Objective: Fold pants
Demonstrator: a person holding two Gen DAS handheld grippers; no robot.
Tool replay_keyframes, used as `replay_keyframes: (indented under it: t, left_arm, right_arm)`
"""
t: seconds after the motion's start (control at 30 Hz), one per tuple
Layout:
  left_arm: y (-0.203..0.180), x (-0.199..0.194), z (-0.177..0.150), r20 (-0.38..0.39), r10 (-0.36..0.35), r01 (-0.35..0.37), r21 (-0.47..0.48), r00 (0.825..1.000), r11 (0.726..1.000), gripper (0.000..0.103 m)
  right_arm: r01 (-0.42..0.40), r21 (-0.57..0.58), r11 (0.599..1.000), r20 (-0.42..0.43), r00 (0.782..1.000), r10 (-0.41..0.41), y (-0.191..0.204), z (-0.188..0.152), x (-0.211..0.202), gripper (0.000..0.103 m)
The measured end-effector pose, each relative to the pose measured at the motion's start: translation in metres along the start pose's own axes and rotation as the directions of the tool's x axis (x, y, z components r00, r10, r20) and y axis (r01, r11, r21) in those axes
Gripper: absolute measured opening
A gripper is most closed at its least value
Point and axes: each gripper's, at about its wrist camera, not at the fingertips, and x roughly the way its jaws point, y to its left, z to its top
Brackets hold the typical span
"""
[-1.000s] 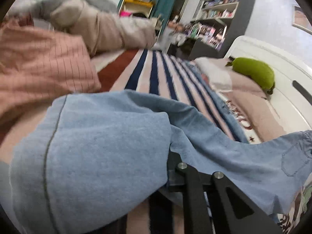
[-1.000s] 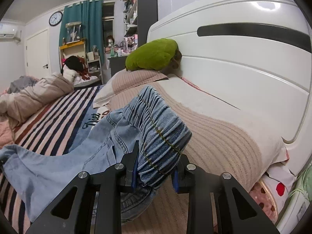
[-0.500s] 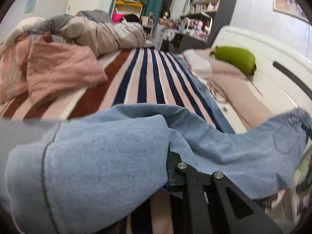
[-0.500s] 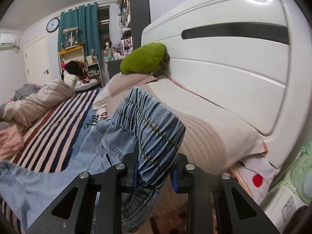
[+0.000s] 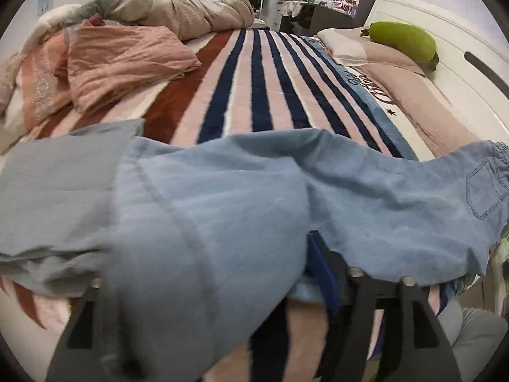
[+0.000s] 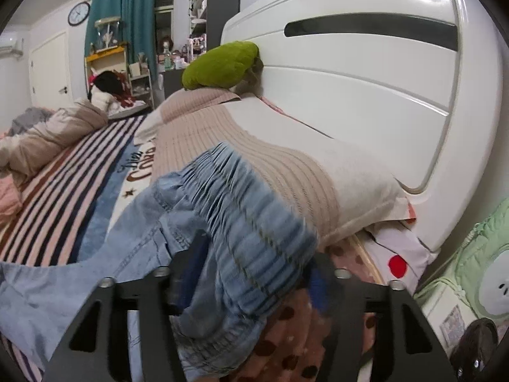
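Observation:
Light blue denim pants (image 5: 222, 197) stretch across the near edge of the striped bed, leg end at left, elastic waistband (image 5: 499, 156) at right. My left gripper (image 5: 210, 286) is shut on the leg cloth, which drapes over and hides its fingertips. In the right wrist view my right gripper (image 6: 251, 273) is shut on the gathered waistband (image 6: 248, 210), held up beside the pillow; the legs trail off to the left (image 6: 63, 286).
The striped blanket (image 5: 261, 79) covers the bed. Pink folded quilts (image 5: 105, 60) and a beige duvet (image 5: 197, 6) lie far left. Pillows (image 6: 254, 146), a green plush (image 6: 222, 63) and the white headboard (image 6: 366, 95) stand on the right. A green bag (image 6: 477, 270) sits beside the bed.
Both grippers have pulled back toward the bed's near edge, still holding the pants, which now hang stretched between them. The right gripper's jaws stand wider apart around the waistband.

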Motion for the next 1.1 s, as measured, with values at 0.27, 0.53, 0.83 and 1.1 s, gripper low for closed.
replay_keyframes:
  t: [0.27, 0.53, 0.83, 1.1]
  left_arm:
    - [0.022, -0.055, -0.005, 0.094, 0.036, -0.036, -0.004, 0.995, 0.999, 0.069]
    - [0.046, -0.066, 0.006, 0.123, 0.013, -0.008, -0.038, 0.992, 0.999, 0.069]
    - [0.049, -0.016, 0.002, 0.044, -0.106, 0.108, -0.054, 0.993, 0.993, 0.044]
    - [0.036, -0.023, 0.01, 0.09, -0.117, 0.111, 0.065, 0.989, 0.992, 0.007]
  right_arm:
    - [0.013, 0.007, 1.0, 0.087, 0.996, -0.013, 0.003, -0.005, -0.043, 0.074]
    - [-0.302, 0.013, 0.953, 0.071, 0.951, 0.3, 0.068, -0.023, -0.072, 0.074]
    - [-0.538, -0.095, 0.837, -0.073, 0.843, 0.533, 0.183, -0.049, -0.059, 0.074]
    - [-0.606, -0.073, 0.792, -0.075, 0.795, 0.601, 0.217, -0.053, -0.06, 0.074]
